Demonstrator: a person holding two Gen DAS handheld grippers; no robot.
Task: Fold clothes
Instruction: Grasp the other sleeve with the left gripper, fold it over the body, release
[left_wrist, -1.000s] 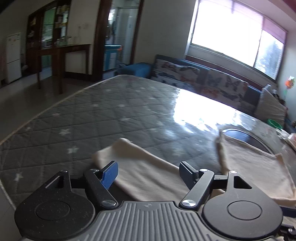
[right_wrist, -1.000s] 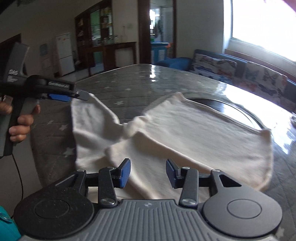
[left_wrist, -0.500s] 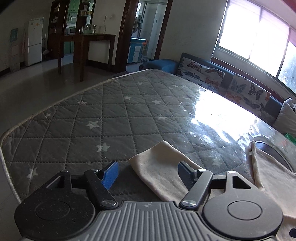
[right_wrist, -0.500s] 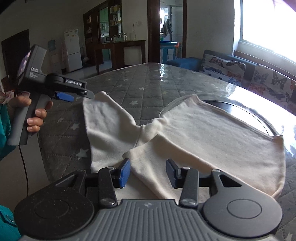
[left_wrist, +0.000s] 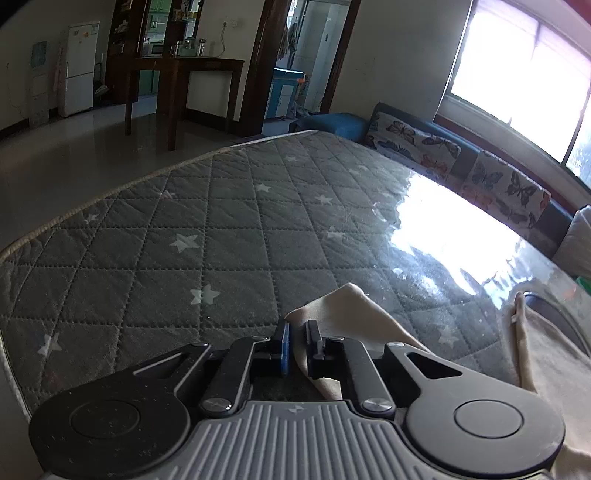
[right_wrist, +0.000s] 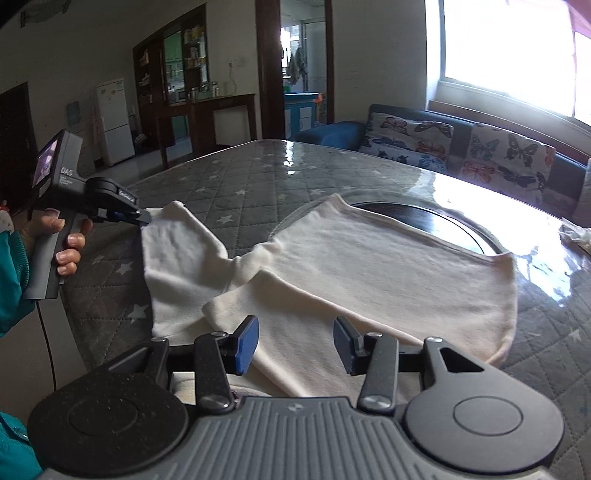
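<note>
A: Nearest, in the right wrist view: right gripper (right_wrist: 295, 341) with blue pads apart at a middling gap, hovering over the near leg end of the cream garment (right_wrist: 369, 266); nothing pinched between them.

B: And further left?

A: Left gripper (right_wrist: 142, 218), gripped by a hand (right_wrist: 59, 240) in a teal sleeve (right_wrist: 11, 280), clamped tight on the edge of the other leg end, near its corner. Just been closing; cloth caught between the pads, plain in the left wrist view too, left gripper (left_wrist: 295, 347) nipping the cream fold.

B: Where on the surface?

A: Spread flat on the grey quilted star-print mattress (left_wrist: 184, 221), leg ends toward the near edge, waistband lying partly over a dark round inset (right_wrist: 424, 221) further out.

B: Beyond that?

A: Glare from the window (right_wrist: 517, 48) on the glossy cover, then a butterfly-print sofa (right_wrist: 461, 147), a dark wooden table (left_wrist: 184, 85) and a white fridge (left_wrist: 79, 66) at the far wall.
</note>
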